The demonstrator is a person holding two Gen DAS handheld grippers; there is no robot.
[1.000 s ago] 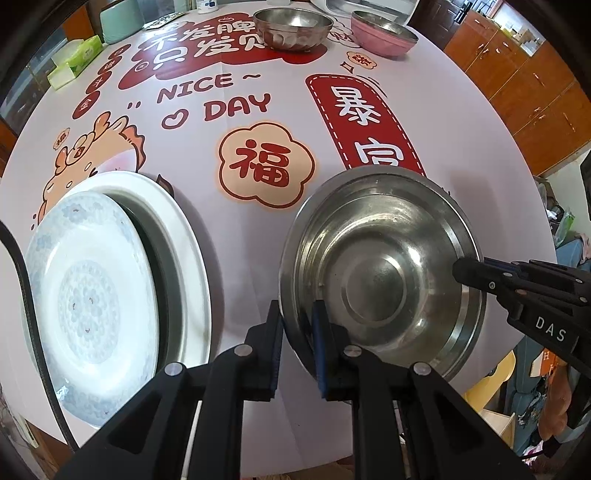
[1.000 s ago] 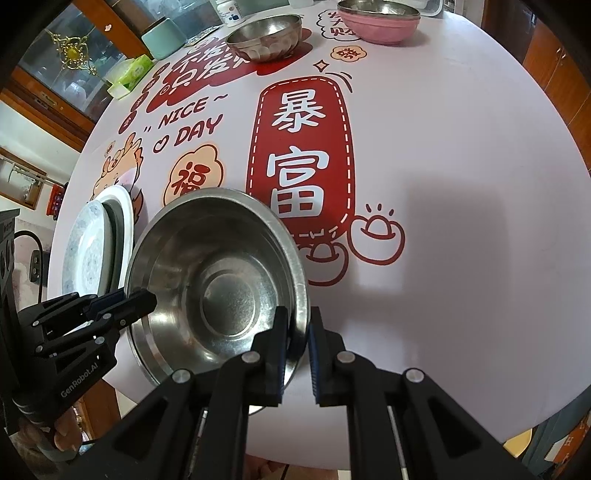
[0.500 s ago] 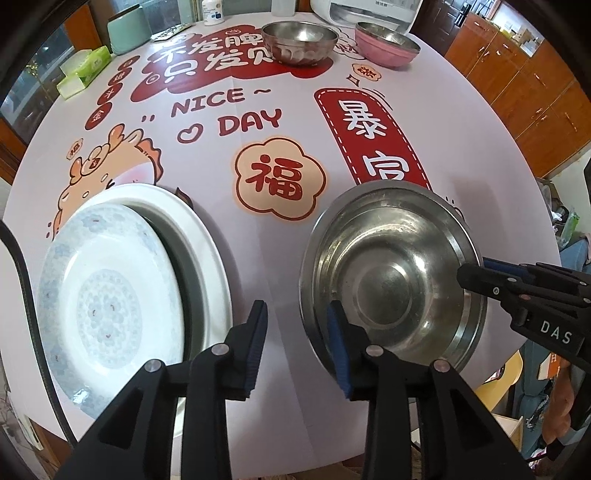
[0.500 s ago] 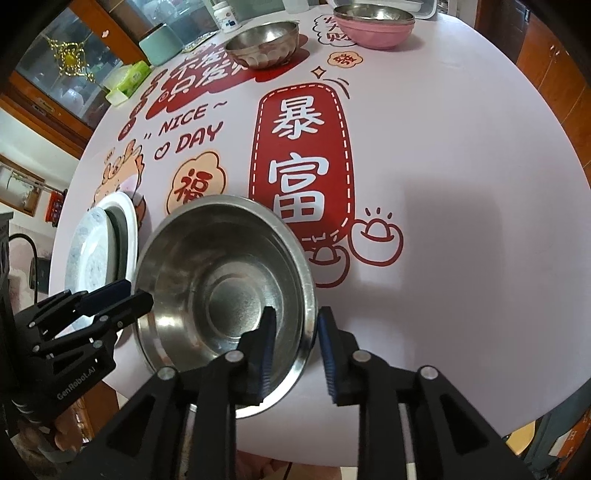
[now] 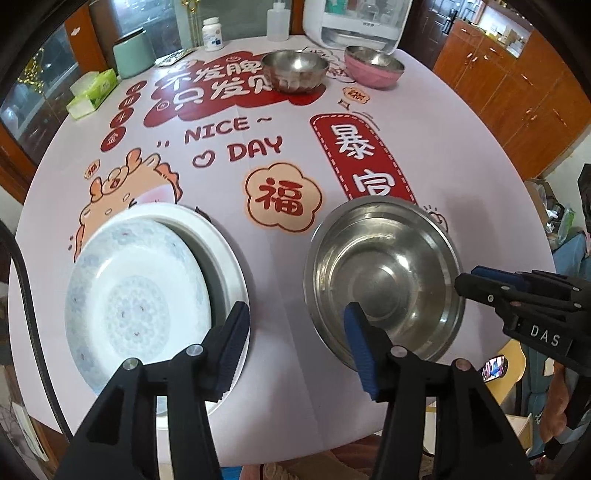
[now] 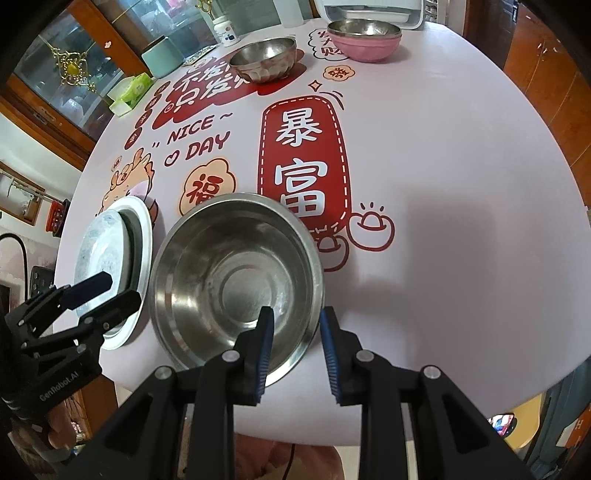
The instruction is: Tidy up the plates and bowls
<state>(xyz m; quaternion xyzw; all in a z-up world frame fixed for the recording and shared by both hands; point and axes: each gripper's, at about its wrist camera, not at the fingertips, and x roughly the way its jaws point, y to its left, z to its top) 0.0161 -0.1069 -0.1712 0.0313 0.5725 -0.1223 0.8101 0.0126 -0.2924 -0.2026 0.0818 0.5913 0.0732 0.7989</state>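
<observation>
A large steel bowl (image 5: pixel 384 273) (image 6: pixel 236 273) sits on the round table near its front edge. My left gripper (image 5: pixel 295 347) is open, its jaws wide apart, with the bowl's left rim by its right finger. My right gripper (image 6: pixel 295 350) is open, its jaws either side of the bowl's near right rim, not touching it. To the left a patterned white plate (image 5: pixel 136 302) (image 6: pixel 101 254) lies tilted on a larger white plate (image 5: pixel 225 254). A small steel bowl (image 5: pixel 295 70) (image 6: pixel 264 59) and a pink bowl (image 5: pixel 373 66) (image 6: pixel 364 40) stand at the far side.
The printed tablecloth (image 5: pixel 280 147) covers the table. At the far edge stand a white appliance (image 5: pixel 354 18), a pill bottle (image 5: pixel 213 34), a green canister (image 5: pixel 133 55) and a tissue box (image 5: pixel 92 94). Wooden cabinets (image 5: pixel 509 81) stand to the right.
Both grippers have opened and let go of the large steel bowl's rim. Both have drawn back a little, and the bowl now rests on the table.
</observation>
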